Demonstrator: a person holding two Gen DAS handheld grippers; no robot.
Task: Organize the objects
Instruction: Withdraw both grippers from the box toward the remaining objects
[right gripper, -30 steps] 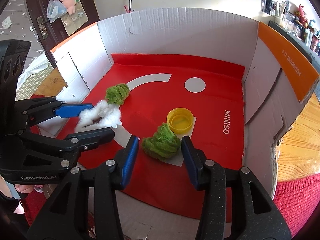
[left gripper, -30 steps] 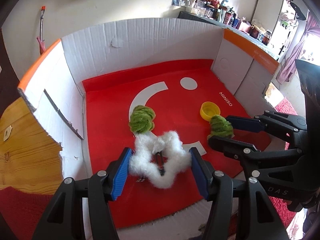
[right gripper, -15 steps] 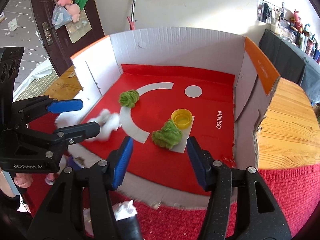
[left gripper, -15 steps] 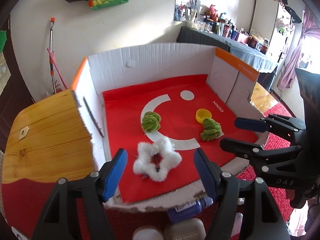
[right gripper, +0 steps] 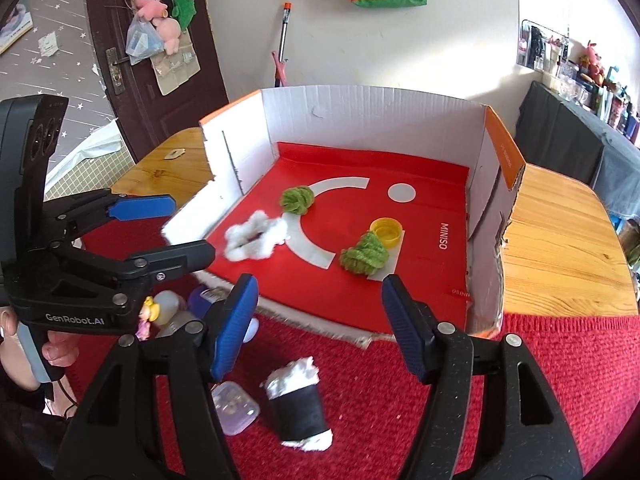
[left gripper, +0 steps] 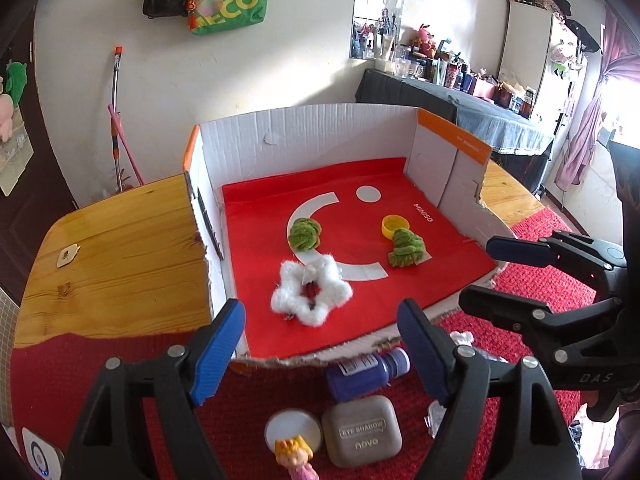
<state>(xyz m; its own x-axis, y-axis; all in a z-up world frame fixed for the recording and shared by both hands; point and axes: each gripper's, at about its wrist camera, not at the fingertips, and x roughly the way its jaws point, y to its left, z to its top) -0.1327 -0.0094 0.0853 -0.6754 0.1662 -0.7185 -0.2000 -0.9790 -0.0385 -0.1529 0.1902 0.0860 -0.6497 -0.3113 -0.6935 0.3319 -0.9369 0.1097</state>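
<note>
A cardboard box (left gripper: 304,132) (right gripper: 360,108) with a red liner holds a white fluffy star (left gripper: 310,294) (right gripper: 256,236), two green yarn balls (left gripper: 305,234) (left gripper: 406,248) (right gripper: 296,199) (right gripper: 364,255) and a yellow cap (left gripper: 395,225) (right gripper: 385,232). My left gripper (left gripper: 322,354) (right gripper: 160,226) is open and empty, in front of the box. My right gripper (right gripper: 320,322) (left gripper: 492,276) is open and empty, also outside the box front.
On the red cloth before the box lie a purple bottle (left gripper: 366,372), a grey eye-shadow case (left gripper: 362,436), a round white compact (left gripper: 292,428), a small doll (left gripper: 294,458), a clear plastic case (right gripper: 236,406) and a black roll with white fluff (right gripper: 298,404). Wooden table (left gripper: 112,248) flanks the box.
Both grippers have pulled back and up out of the box, empty. The white star and the green yarn ball stay on the liner. The items on the cloth have come into view.
</note>
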